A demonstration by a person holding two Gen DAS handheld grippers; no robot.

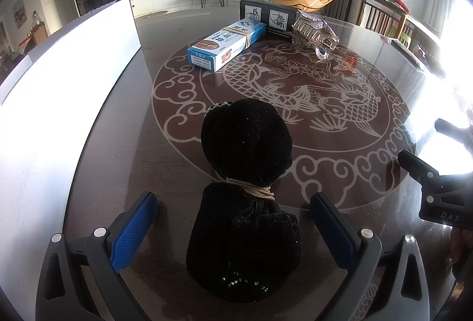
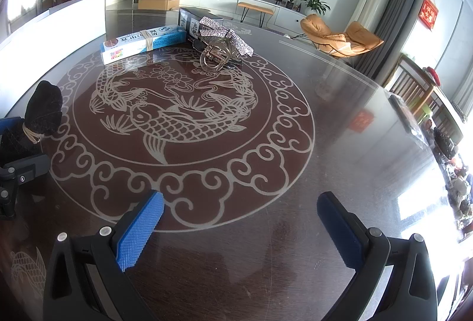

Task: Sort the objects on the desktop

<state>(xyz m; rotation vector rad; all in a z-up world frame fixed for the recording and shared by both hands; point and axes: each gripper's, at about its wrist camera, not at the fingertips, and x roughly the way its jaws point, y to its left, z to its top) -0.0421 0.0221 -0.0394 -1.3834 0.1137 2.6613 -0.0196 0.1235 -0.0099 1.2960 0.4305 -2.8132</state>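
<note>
A black velvet bundle [image 1: 245, 188] tied with a tan elastic band lies on the dark glass table [image 1: 340, 161], between the blue pads of my left gripper [image 1: 233, 220], which is open around it with a gap on each side. The same black bundle [image 2: 41, 111] shows at the far left of the right wrist view. My right gripper [image 2: 241, 220] is open over bare table, holding nothing. Further back lie a blue and white box [image 1: 227, 44] with a rubber band, a black box [image 1: 267, 16], and a rhinestone hair clip [image 1: 314, 32]. In the right wrist view, the hair clip [image 2: 220, 47] sits beside the blue and white box [image 2: 143, 43].
A white board [image 1: 59, 84] stands along the table's left side. The right gripper's body [image 1: 437, 188] shows at the right edge of the left wrist view. Clutter [image 2: 455, 173] lies at the table's bright right edge. Chairs and a TV stand beyond.
</note>
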